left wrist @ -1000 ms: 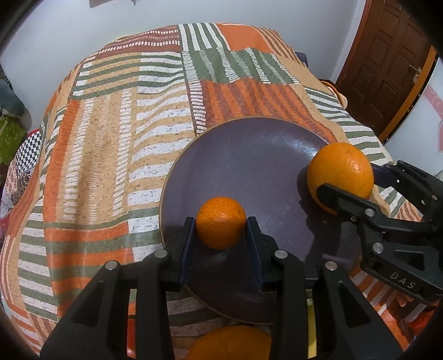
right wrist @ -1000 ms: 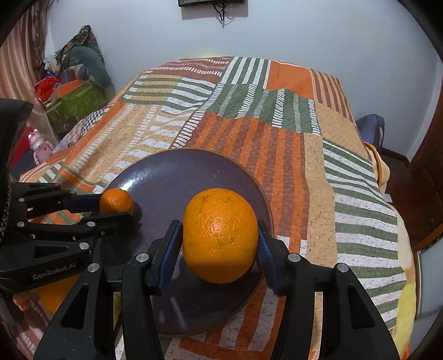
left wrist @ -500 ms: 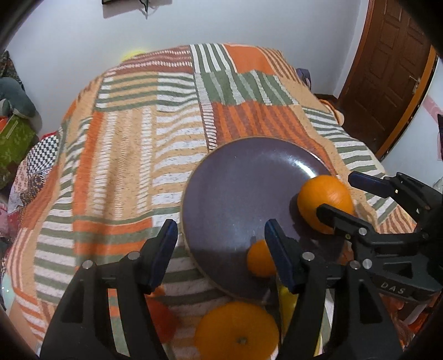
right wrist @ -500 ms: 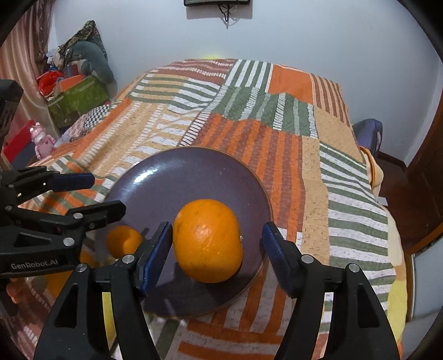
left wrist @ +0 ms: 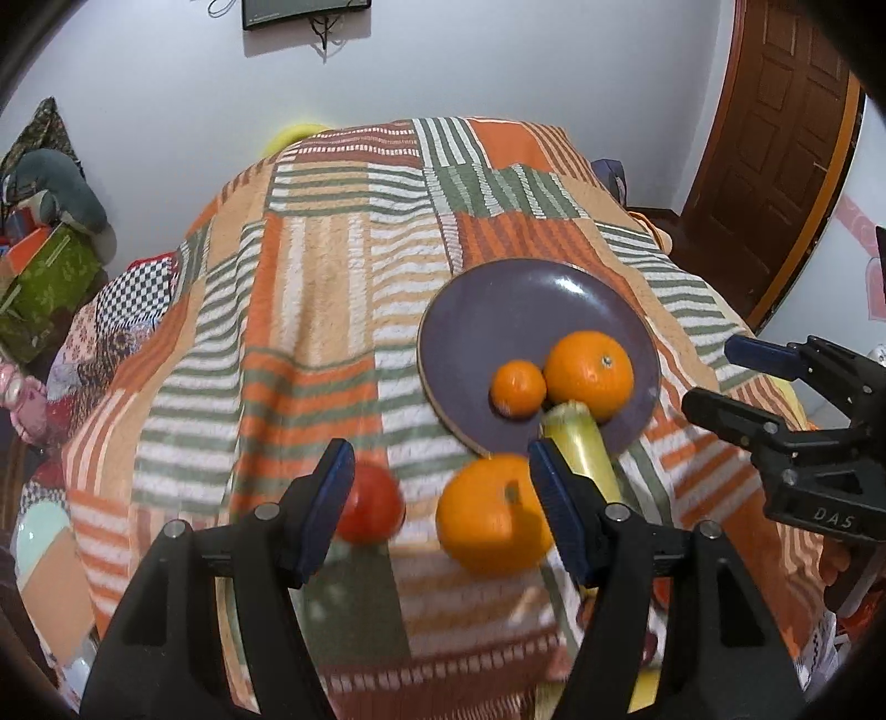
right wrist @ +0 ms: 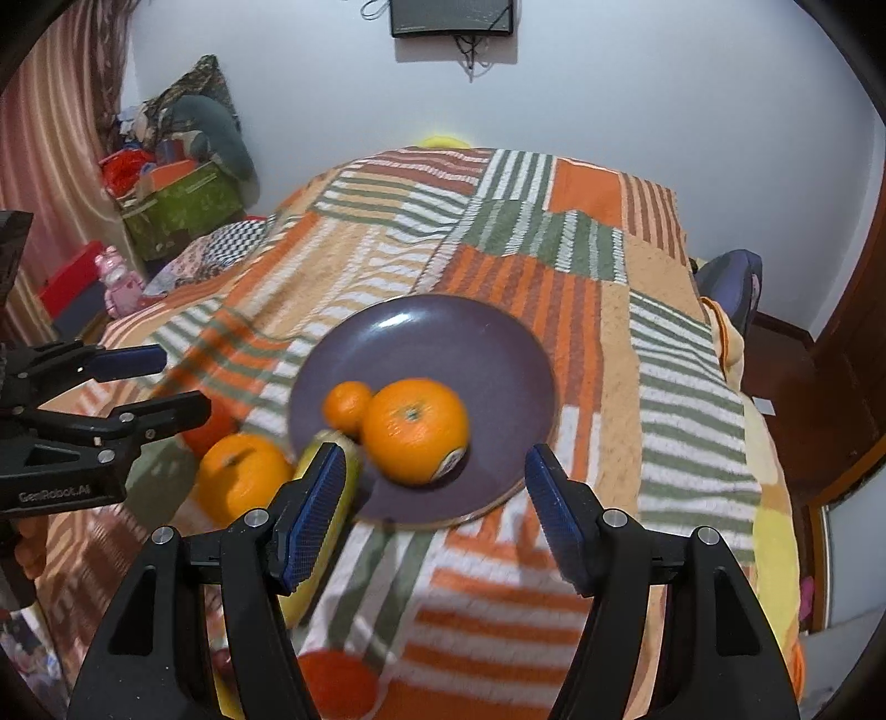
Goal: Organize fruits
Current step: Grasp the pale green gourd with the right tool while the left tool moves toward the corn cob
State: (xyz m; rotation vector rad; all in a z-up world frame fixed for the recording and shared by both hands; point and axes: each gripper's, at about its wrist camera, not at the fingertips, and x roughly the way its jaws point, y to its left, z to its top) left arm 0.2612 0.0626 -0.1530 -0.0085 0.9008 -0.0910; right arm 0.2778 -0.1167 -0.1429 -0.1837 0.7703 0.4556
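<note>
A bed [left wrist: 310, 310] under a striped orange, green and cream blanket [right wrist: 681, 354] fills a white-walled room, with a brown door [left wrist: 775, 138] off to the right of the left gripper [left wrist: 440, 498] and a dark screen [right wrist: 451, 16] high on the far wall. Ahead of both grippers a purple plate [left wrist: 515, 299] lies on the blanket, and on its near part a big orange [left wrist: 588, 371] and a small orange [left wrist: 518, 386] sit touching each other. The left gripper is released, its jaws having just been opening; no fruit is pressed by its blue pads [left wrist: 326, 509]. Between those pads in the view, but lower down on the blanket, lies another orange [left wrist: 490, 512], close to the right pad, with a red fruit [left wrist: 368, 507] just inside the left pad. A pale yellow-green fruit [left wrist: 578, 443] leans from the blanket onto the plate's near rim, touching the big orange, just ahead of the left gripper's right finger. The right gripper [right wrist: 434, 507] is likewise released, jaws apart and having just been opening, with nothing between them; the plate's near rim and the big orange [right wrist: 415, 437] lie just ahead of it. Near its left finger are the yellow-green fruit [right wrist: 326, 482] and the loose orange [right wrist: 241, 479], and a further red-orange fruit [right wrist: 338, 684] lies on the blanket beneath it.
</note>
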